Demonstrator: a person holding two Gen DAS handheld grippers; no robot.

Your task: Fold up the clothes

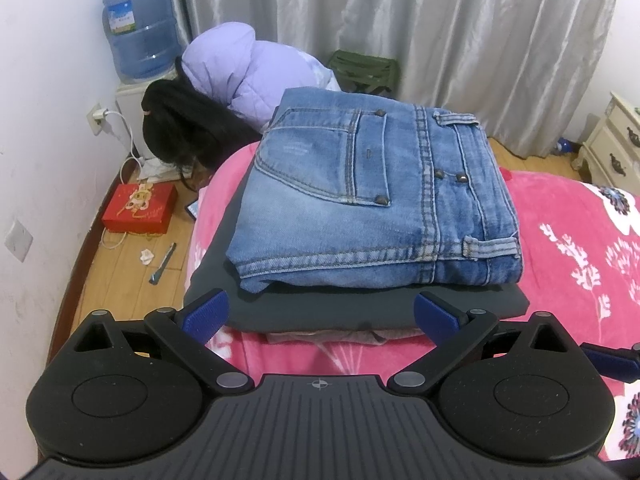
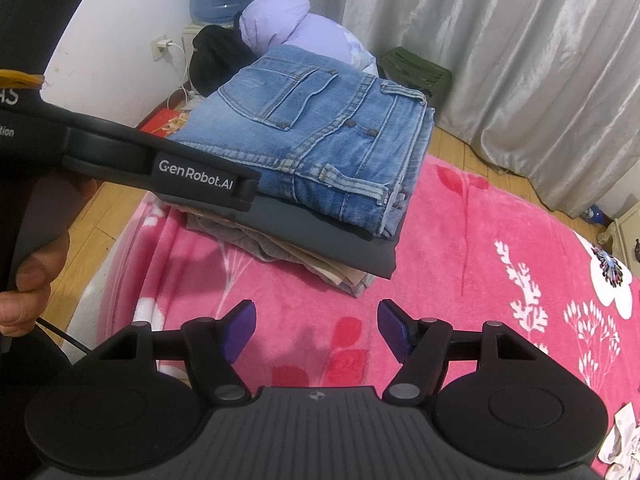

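Folded blue denim jeans (image 1: 372,196) top a stack on a folded dark grey garment (image 1: 320,308), on the pink floral bed blanket (image 2: 460,240). Left gripper (image 1: 320,312) and right gripper (image 2: 316,330): jaws wide apart, empty, near the stack.

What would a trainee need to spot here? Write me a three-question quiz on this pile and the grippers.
1. True or false: the folded jeans lie on top of the pile.
2. What lies directly under the jeans? A) dark grey garment B) pink blanket C) red box
3. Fill in: the right gripper hangs over the blanket with its jaws ____ and nothing between them.

Key
1. True.
2. A; beige and grey clothes lie lower still.
3. Open. The left gripper is also open, at the pile's near edge.
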